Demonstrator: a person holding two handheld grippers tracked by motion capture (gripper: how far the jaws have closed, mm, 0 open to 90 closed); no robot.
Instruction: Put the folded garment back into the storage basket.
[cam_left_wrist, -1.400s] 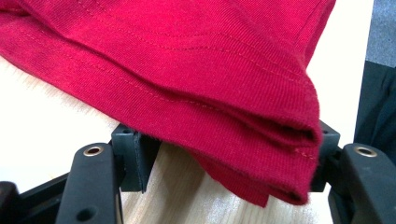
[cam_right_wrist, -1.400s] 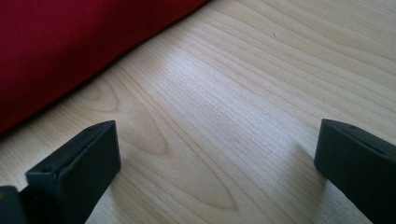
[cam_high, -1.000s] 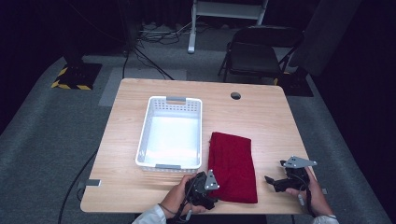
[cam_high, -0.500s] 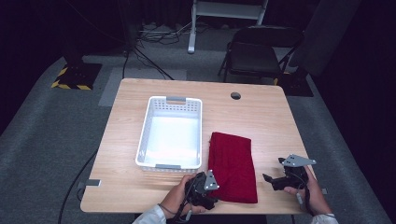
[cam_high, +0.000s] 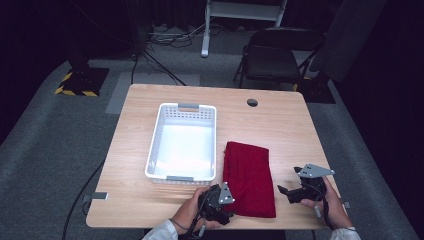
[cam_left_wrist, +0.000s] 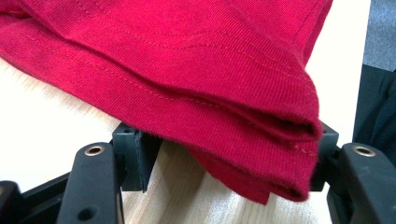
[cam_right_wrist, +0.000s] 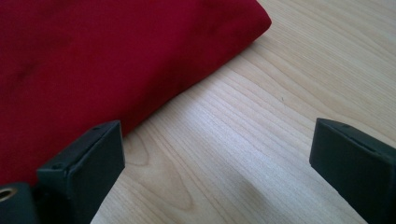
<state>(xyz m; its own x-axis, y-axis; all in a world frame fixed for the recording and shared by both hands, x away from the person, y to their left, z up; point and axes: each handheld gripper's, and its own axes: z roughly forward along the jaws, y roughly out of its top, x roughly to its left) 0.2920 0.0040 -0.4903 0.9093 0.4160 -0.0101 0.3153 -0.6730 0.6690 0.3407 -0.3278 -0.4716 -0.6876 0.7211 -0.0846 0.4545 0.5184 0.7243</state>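
Beside the basket (cam_high: 183, 142), seemingly empty, lies cloth (cam_high: 250, 177).

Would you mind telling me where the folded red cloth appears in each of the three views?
High view: the red cloth lies lower centre, right of the white basket.
Left gripper view: its folded corner sits between the open jaws.
Right gripper view: it covers the upper left.
Shared landmark: the wooden table.

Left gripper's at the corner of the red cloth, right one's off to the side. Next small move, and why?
Probably shut the left gripper on the red cloth: its folded corner already lies between the open jaws. The right gripper is open over bare table, beside the cloth.
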